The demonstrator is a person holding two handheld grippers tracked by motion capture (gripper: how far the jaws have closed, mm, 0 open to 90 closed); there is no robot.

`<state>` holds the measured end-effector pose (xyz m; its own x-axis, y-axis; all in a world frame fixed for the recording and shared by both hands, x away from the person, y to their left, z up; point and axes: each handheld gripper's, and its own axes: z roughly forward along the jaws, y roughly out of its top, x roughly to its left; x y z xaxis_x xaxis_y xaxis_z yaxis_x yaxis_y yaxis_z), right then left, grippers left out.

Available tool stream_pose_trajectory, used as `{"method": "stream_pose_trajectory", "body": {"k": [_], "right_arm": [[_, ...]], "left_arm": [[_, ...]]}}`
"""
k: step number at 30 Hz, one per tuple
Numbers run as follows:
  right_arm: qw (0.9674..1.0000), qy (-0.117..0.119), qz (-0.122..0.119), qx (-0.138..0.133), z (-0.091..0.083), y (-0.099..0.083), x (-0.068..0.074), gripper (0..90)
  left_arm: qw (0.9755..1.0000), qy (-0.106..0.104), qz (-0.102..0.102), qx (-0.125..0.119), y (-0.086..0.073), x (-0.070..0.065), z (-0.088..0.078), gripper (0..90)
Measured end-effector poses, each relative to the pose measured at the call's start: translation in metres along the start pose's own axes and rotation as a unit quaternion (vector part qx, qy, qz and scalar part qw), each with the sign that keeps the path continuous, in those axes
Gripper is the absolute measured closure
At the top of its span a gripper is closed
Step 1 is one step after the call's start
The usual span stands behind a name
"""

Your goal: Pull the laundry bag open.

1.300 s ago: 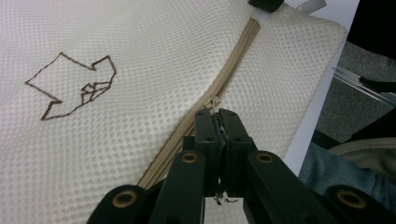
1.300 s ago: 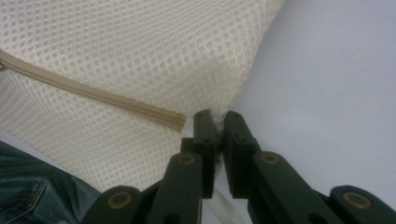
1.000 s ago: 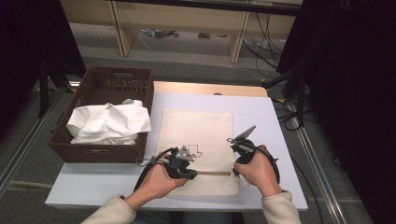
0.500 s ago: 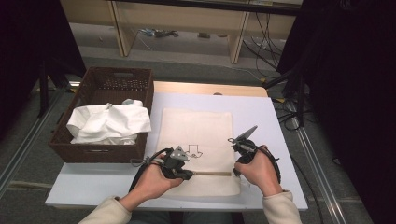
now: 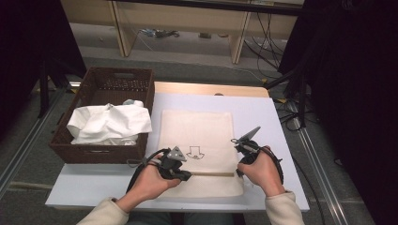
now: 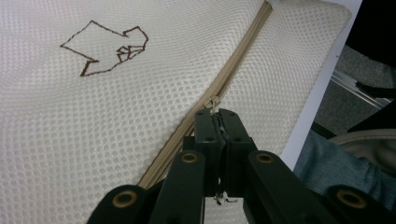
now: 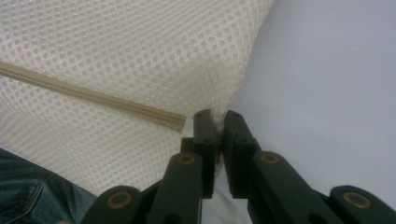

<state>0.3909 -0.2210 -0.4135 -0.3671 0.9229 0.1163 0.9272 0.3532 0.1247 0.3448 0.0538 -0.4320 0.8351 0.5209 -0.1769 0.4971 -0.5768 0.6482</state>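
1. Where the left gripper (image 6: pixel 219 122) rises from the bottom of the left gripper view, its two black jaws are seen pressed together on the small metal zipper pull (image 6: pixel 214 103) of the cream mesh laundry bag (image 6: pixel 93 130); in the high view this gripper (image 5: pixel 180 174) sits at lower centre, on the bag's near part.
2. The right gripper (image 7: pixel 215 122) is seen clamped narrowly on the cream bag's corner fabric, just beside the end of the beige zipper tape (image 7: pixel 93 99); in the high view this gripper (image 5: pixel 240 151) lies at the bag's right edge, lower right of centre.
3. The bag (image 5: pixel 197 136) is laid flat at the middle of the pale blue-white table top (image 5: pixel 263 112), with a brown stitched arrow emblem (image 5: pixel 193 152) near its centre.
4. Bare table is left to the right of the bag and beyond it toward the upper part of the frame; the near table edge lies close below the hands.
5. A dark brown woven basket (image 5: pixel 112 84) holding crumpled white cloth (image 5: pixel 110 124) stands just beside the bag's left edge.
6. The bag's long axis runs from the bottom toward the top of the high view, while the zipper (image 5: pixel 211 174) runs across it, left to right, near the lower end.
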Motion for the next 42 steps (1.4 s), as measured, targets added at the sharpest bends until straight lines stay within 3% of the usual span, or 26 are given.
{"method": "stream_pose_trajectory", "body": {"k": [1, 2, 3, 4, 5, 6, 7, 8, 9, 11, 13, 14, 16, 17, 18, 19, 21, 22, 25, 26, 30, 35, 37, 40, 41, 42], "right_arm": [[0.9998, -0.003, -0.02, 0.003, -0.001, 0.001, 0.001, 85.7], [0.9998, -0.003, -0.02, 0.003, -0.001, 0.001, 0.001, 85.7], [1.0, -0.005, -0.003, 0.008, -0.002, 0.001, 0.004, 85.7], [0.9988, -0.005, -0.047, -0.014, 0.001, 0.002, -0.001, 85.6], [0.9999, -0.003, -0.003, 0.009, -0.001, 0.001, 0.005, 85.7], [1.0, 0.0, 0.0, 0.008, -0.001, 0.001, 0.005, 85.7], [0.9999, 0.002, -0.007, 0.01, -0.001, 0.001, 0.005, 85.7], [0.9999, 0.002, -0.007, 0.01, -0.001, 0.001, 0.005, 85.7], [0.9999, 0.002, -0.006, 0.013, -0.001, 0.001, 0.005, 85.7], [0.9998, 0.004, -0.008, 0.017, 0.001, 0.002, 0.004, 85.7], [0.9999, 0.004, -0.004, 0.015, 0.002, 0.002, 0.004, 85.7], [0.9998, 0.0, -0.018, 0.001, 0.004, 0.002, 0.003, 85.7], [1.0, 0.003, -0.001, 0.007, 0.004, 0.001, 0.005, 85.7], [0.9998, 0.002, -0.022, -0.005, 0.006, 0.002, 0.002, 85.7], [0.9998, 0.002, -0.022, -0.005, 0.006, 0.002, 0.002, 85.7], [0.9999, -0.009, 0.006, 0.014, 0.004, 0.002, 0.005, 85.7], [0.9998, -0.018, 0.002, 0.011, 0.005, 0.002, 0.002, 85.7], [0.9998, -0.004, -0.003, 0.018, 0.004, 0.002, -0.001, 85.7], [0.9999, -0.001, 0.013, 0.008, 0.004, 0.0, 0.002, 85.7], [0.9998, -0.001, -0.012, 0.015, 0.003, 0.002, 0.002, 85.7], [0.9998, 0.001, 0.009, 0.016, 0.003, 0.001, 0.005, 85.7], [0.9997, 0.007, 0.009, 0.02, 0.003, 0.001, 0.005, 85.7], [0.9998, 0.008, -0.005, 0.019, 0.004, 0.001, 0.003, 85.7], [0.9998, 0.008, -0.001, 0.019, 0.005, 0.002, 0.005, 85.8], [0.9997, 0.005, -0.025, 0.005, 0.007, 0.002, 0.002, 85.8], [0.9997, 0.005, -0.023, 0.006, 0.006, 0.002, 0.002, 85.7]], "left_arm": [[0.9999, -0.002, 0.012, 0.012, -0.001, 0.002, -0.002, 86.9], [0.9999, -0.002, 0.012, 0.012, -0.001, 0.002, -0.002, 86.9], [0.9999, -0.002, -0.015, -0.009, -0.002, -0.001, 0.001, 86.9], [1.0, 0.001, 0.006, 0.007, -0.002, 0.002, -0.002, 86.9], [1.0, 0.002, -0.005, -0.004, -0.003, 0.001, -0.002, 86.9], [0.9999, 0.0, 0.012, 0.009, -0.002, 0.004, -0.004, 86.9], [1.0, 0.0, -0.005, 0.0, -0.003, 0.002, -0.003, 86.9], [0.9998, 0.0, 0.014, 0.012, -0.003, 0.004, -0.004, 86.9], [0.9998, -0.001, 0.013, 0.011, -0.003, 0.004, -0.004, 86.9], [0.9998, -0.006, -0.014, -0.012, -0.005, 0.0, -0.001, 86.9], [0.9998, -0.007, -0.014, -0.011, -0.005, 0.0, -0.001, 86.9], [0.9999, -0.004, -0.013, -0.009, -0.005, 0.0, -0.001, 86.9], [0.9999, -0.006, -0.012, -0.007, -0.005, 0.0, -0.001, 86.9], [0.9999, -0.007, -0.013, -0.008, -0.005, 0.0, -0.002, 86.9], [0.9999, -0.007, -0.013, -0.008, -0.005, 0.0, -0.002, 86.9], [0.9999, 0.005, -0.01, 0.0, -0.007, 0.002, -0.004, 86.9], [0.9997, -0.005, -0.022, -0.006, -0.008, 0.003, -0.005, 86.9], [0.9997, -0.006, -0.024, -0.008, -0.009, 0.005, -0.007, 86.9], [0.9996, -0.005, -0.027, -0.004, -0.012, 0.006, -0.008, 86.8], [0.9997, -0.004, -0.023, -0.005, -0.012, 0.008, -0.009, 86.9], [0.9997, -0.003, -0.024, -0.008, -0.013, 0.008, -0.01, 86.8], [0.9995, -0.008, -0.028, -0.007, -0.017, 0.008, -0.01, 86.9], [0.9995, -0.008, -0.029, -0.005, -0.018, 0.009, -0.011, 86.9], [0.9995, -0.01, -0.028, -0.008, -0.019, 0.009, -0.012, 86.9], [0.9995, -0.01, -0.031, -0.007, -0.019, 0.008, -0.012, 86.9], [0.9995, -0.01, -0.031, -0.007, -0.019, 0.008, -0.012, 86.9]]}}
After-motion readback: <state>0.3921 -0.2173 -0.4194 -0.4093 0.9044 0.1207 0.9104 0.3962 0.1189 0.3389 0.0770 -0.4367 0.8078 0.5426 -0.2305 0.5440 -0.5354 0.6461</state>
